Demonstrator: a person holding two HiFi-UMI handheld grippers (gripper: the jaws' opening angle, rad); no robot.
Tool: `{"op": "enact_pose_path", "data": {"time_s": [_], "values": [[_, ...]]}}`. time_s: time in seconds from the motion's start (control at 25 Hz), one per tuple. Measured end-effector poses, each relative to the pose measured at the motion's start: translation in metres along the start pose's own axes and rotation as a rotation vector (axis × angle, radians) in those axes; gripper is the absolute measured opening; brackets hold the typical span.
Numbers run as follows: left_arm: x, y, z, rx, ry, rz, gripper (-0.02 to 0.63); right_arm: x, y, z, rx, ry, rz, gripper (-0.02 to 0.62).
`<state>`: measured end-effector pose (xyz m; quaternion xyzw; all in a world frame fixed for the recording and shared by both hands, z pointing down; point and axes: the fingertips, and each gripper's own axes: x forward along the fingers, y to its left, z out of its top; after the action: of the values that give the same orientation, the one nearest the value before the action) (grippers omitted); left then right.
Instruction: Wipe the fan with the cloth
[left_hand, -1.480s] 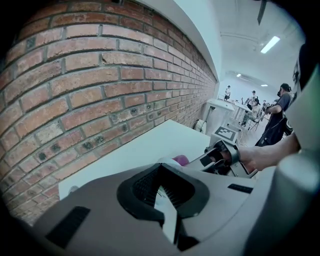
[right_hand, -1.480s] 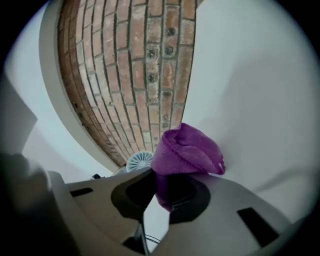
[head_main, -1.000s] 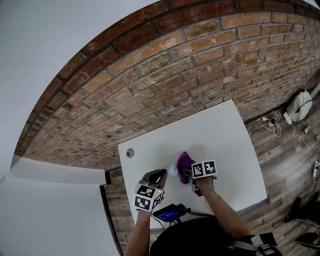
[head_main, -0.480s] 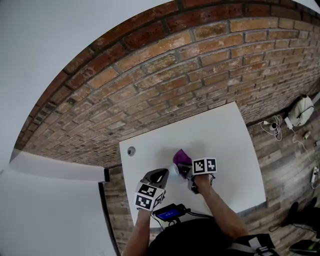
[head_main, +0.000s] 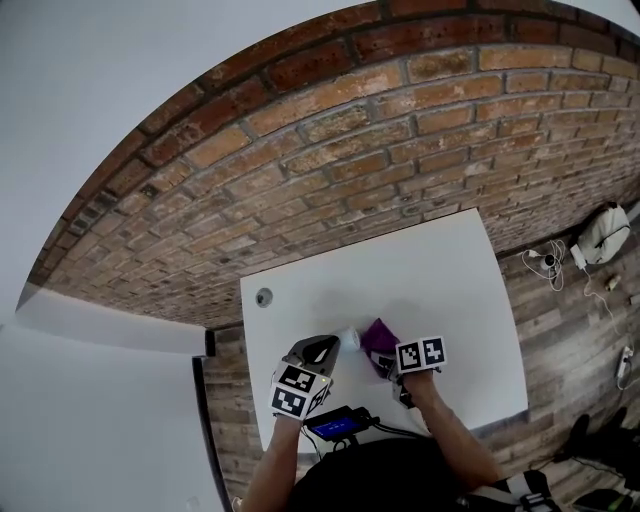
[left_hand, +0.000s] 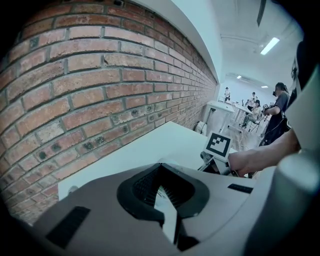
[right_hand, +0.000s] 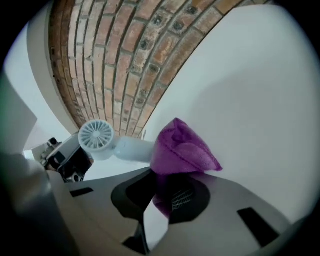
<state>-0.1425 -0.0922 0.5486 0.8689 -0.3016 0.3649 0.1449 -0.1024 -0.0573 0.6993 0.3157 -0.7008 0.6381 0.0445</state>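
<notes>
Compared with a second ago, the right gripper (right_hand: 167, 197) and its purple cloth (right_hand: 182, 147) sit further to the right and nearer the person in the head view. They have drawn away from the fan's head, which the cloth then lay closer to. The left gripper (left_hand: 161, 187) has kept its place. The small white fan (right_hand: 107, 140) hangs between the two grippers over the near part of the white table (head_main: 440, 270). Its long axis runs roughly left to right across the head view. The round grilled head is at the left gripper's end, and the handle reaches right until its tip disappears under the cloth. In the right gripper view the grille faces that camera almost squarely. The left jaws are pressed together on a thin white edge that appears to be part of the fan. The right jaws are clamped on the cloth, whose bunched bulk bulges out past their tips and touches the handle. A round grommet (head_main: 263, 297) is set in the table's far left corner. A device with a lit blue screen (head_main: 338, 426) lies at the near edge beside the left gripper. The brick wall (head_main: 350, 140) rises just behind the table.
</notes>
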Motion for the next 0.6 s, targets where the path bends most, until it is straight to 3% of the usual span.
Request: {"op": "enact_pose_path", "data": {"time_s": [0.16,0.28,0.44,0.6], "values": [[0.0,0.002,-0.001,-0.007,-0.006,0.007,0.006,-0.005,0.007,0.07,-0.002,-0.184,0.038,0.048],[0.0,0.001,-0.002,-0.011,-0.007,0.009,0.006,0.02,0.019,0.1,-0.002,-0.166,0.084,0.048],[0.0,-0.001,-0.002,-0.011,-0.007,0.012,0.006,0.054,0.012,0.084,0.014,-0.042,0.062,0.048],[0.0,0.0,0.001,-0.005,-0.011,0.015,0.006,0.044,0.009,0.063,0.027,-0.09,0.05,0.048]]}}
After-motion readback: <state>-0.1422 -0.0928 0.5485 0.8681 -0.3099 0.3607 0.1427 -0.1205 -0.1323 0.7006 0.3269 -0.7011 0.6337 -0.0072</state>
